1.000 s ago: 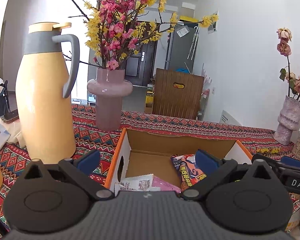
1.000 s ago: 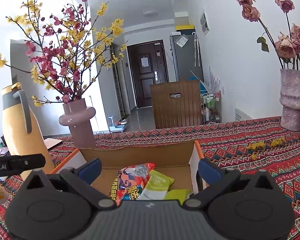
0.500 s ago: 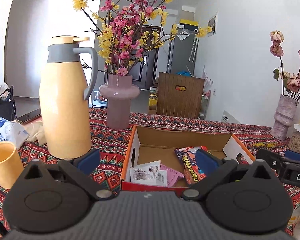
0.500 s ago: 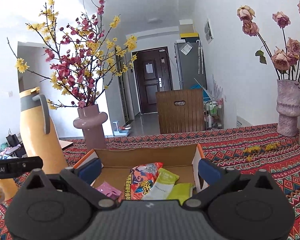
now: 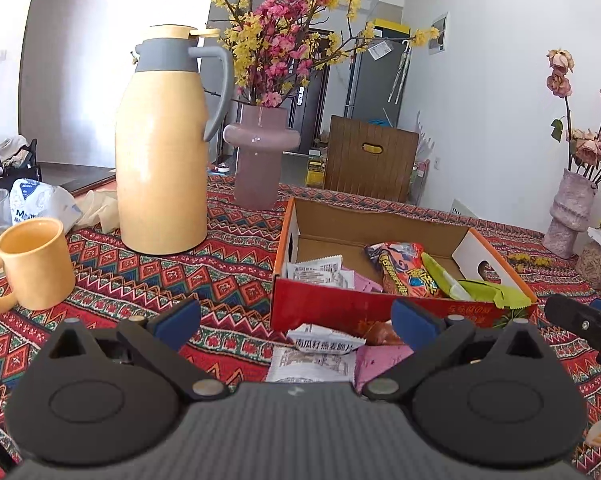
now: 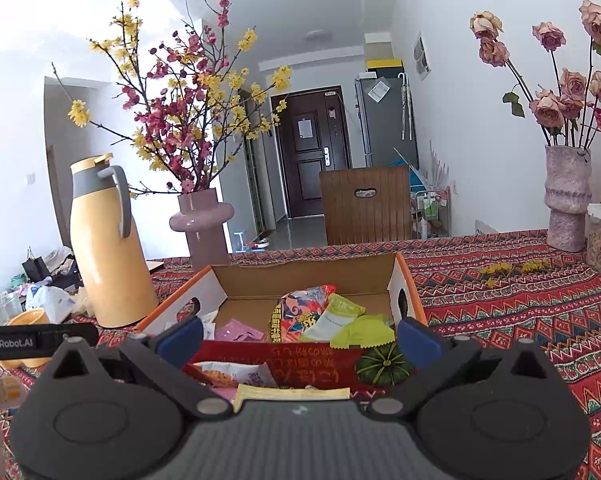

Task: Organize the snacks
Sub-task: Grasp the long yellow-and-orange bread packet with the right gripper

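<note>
My left gripper (image 5: 296,322) is spread wide and holds nothing; my right gripper (image 6: 298,338) is spread wide too, also empty. Both hang over the tablecloth (image 5: 148,276) just short of the one box (image 5: 380,312), a cardboard tray with a red front wall.

Inside the box I count five packets: a white one (image 5: 320,272) at the left, a pink one (image 5: 364,282) beside it, one orange bag (image 5: 404,268) in the middle, and two green ones (image 6: 340,316) at the right.

Outside, in front of the box, three packets lie between my left fingers: two white (image 5: 324,342) and one pink (image 5: 380,362).

Further left stand one jug (image 5: 162,144), one mug (image 5: 32,264) and one pink vase (image 5: 258,160). A second vase (image 6: 566,196) stands far right.
</note>
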`<move>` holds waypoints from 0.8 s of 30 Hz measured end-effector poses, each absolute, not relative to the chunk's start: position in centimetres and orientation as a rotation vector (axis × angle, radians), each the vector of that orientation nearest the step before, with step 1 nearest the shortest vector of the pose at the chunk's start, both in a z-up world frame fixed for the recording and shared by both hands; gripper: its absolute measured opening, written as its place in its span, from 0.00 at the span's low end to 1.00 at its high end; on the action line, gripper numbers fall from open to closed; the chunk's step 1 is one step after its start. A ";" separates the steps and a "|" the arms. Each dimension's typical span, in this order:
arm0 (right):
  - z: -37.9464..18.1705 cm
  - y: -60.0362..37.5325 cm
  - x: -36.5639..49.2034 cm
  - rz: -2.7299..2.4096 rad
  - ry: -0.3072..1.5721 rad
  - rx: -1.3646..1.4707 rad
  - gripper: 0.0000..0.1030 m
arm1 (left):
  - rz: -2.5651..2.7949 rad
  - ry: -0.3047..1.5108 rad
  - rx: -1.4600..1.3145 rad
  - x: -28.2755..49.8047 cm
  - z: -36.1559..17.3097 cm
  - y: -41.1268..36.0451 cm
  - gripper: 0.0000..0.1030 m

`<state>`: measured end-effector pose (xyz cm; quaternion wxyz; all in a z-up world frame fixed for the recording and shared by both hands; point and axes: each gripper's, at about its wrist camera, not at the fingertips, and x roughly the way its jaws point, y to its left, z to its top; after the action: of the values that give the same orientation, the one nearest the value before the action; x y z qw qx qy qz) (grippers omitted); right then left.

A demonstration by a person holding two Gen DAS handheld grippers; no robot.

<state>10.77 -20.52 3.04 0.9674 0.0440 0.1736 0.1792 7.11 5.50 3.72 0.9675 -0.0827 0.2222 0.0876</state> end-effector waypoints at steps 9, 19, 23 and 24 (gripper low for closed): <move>0.2 -20.6 9.1 0.355 0.448 0.060 1.00 | 0.168 0.503 -0.155 5.4 1.6 6.1 1.00; -1.6 -20.2 8.1 0.361 0.521 0.033 1.00 | 0.151 0.530 -0.162 4.9 0.9 6.0 1.00; -2.7 -19.0 8.0 0.374 0.567 0.014 1.00 | 0.148 0.539 -0.165 4.7 0.5 6.0 1.00; -3.0 -18.7 8.0 0.376 0.577 0.008 1.00 | 0.148 0.542 -0.166 4.7 0.4 6.1 1.00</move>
<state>8.00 -18.71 -3.01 0.9412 0.0041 0.2830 0.1843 4.69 6.07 0.44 0.9574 -0.0820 0.2670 0.0732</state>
